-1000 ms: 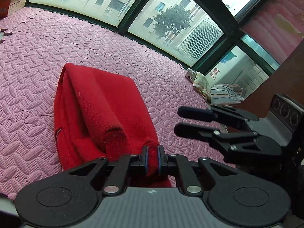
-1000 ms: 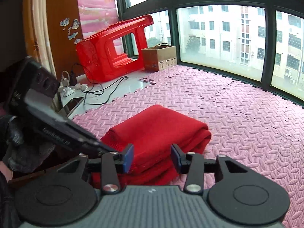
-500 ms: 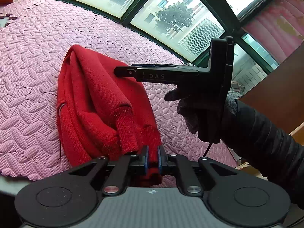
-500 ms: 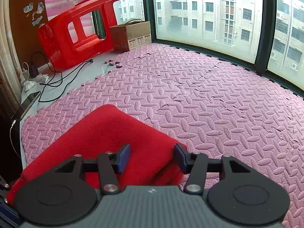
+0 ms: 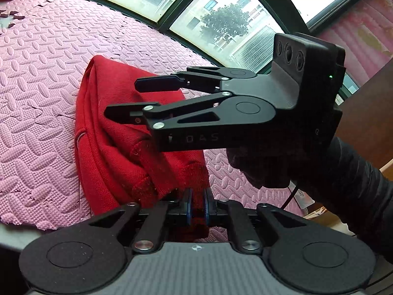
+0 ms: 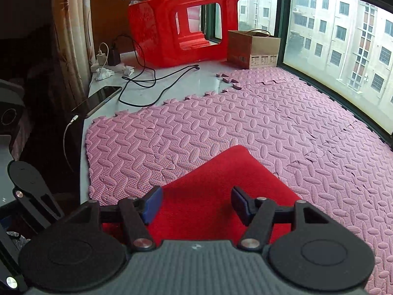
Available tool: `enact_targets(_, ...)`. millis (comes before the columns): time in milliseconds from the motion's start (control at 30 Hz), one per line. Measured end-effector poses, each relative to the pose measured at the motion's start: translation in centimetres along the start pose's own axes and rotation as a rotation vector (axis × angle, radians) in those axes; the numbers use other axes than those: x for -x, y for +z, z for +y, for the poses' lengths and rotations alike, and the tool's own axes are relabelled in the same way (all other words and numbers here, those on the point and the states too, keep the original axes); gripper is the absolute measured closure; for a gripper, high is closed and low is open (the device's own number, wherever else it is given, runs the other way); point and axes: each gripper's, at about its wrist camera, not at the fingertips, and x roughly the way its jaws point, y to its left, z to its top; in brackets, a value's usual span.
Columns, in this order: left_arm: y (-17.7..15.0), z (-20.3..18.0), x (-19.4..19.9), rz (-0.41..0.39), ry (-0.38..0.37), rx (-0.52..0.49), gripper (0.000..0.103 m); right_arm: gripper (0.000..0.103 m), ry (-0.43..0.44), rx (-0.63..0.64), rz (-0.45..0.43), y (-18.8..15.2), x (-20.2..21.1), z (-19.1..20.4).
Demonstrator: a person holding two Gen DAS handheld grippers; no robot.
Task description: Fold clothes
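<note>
A red knit sweater [image 5: 110, 127] lies bunched on the pink foam mat [image 5: 36, 73]. My left gripper [image 5: 195, 205] is shut on the sweater's ribbed cuff edge and holds it up at the near side. My right gripper [image 5: 127, 99] shows in the left wrist view, open, hovering just over the sweater's middle. In the right wrist view the right gripper [image 6: 196, 202] is open with the folded red sweater [image 6: 221, 179] spread below and between its fingers, which hold nothing.
A red plastic stool [image 6: 186, 24] lies on its side at the back beside a cardboard box [image 6: 253, 49]. A phone [image 6: 97, 102], chargers and cables [image 6: 152, 81] lie on the white ledge. Windows border the mat [image 6: 270, 123]. A dark wooden cabinet [image 5: 368, 113] stands right.
The right gripper turned and dropped lower over the sweater, its fingers now pointing across it. The left gripper stays shut on the cuff, and the sweater has bunched closer.
</note>
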Motion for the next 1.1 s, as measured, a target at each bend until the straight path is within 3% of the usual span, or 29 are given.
enact_targets(133, -0.1, -0.1, 0.4, -0.003, 0.001, -0.008, 0.091, 0.038, 0.018, -0.031, -0.001, 0.4, 0.1, -0.7)
enact_targets(267, -0.3, -0.2, 2.1, -0.018, -0.024, -0.029, 0.083, 0.029, 0.005, -0.125, -0.045, 1.2, 1.7, -3.5)
enact_targets(333, -0.6, -0.4, 3.5, -0.033, -0.015, -0.064, 0.072, 0.029, -0.017, -0.171, -0.057, 1.4, 2.2, -5.0)
enact_targets(400, -0.9, -0.3, 4.8, -0.045, 0.011, -0.093, 0.07, 0.027, -0.024, -0.251, -0.053, 1.3, 1.9, -7.1)
enact_targets(500, -1.6, 0.1, 6.2, -0.044, 0.062, -0.136, 0.048, 0.026, -0.035, -0.367, -0.028, 0.9, 1.0, -10.6)
enact_targets(533, -1.8, 0.2, 6.1, -0.03, 0.088, -0.155, 0.045, 0.026, -0.036, -0.387, -0.019, 0.8, 0.7, -11.2)
enact_targets(800, -3.3, 0.5, 2.8, 0.084, 0.228, -0.295, 0.04, 0.02, 0.032, -0.607, 0.08, -2.2, -2.2, -15.7)
enact_targets(933, -3.5, 0.8, 1.6, 0.078, 0.269, -0.337, 0.042, 0.02, 0.084, -0.652, 0.11, -3.3, -2.1, -16.7)
enact_targets(1100, -3.1, 1.5, 1.3, 0.059, 0.288, -0.351, 0.059, 0.02, 0.123, -0.668, 0.11, -5.0, -0.9, -16.8)
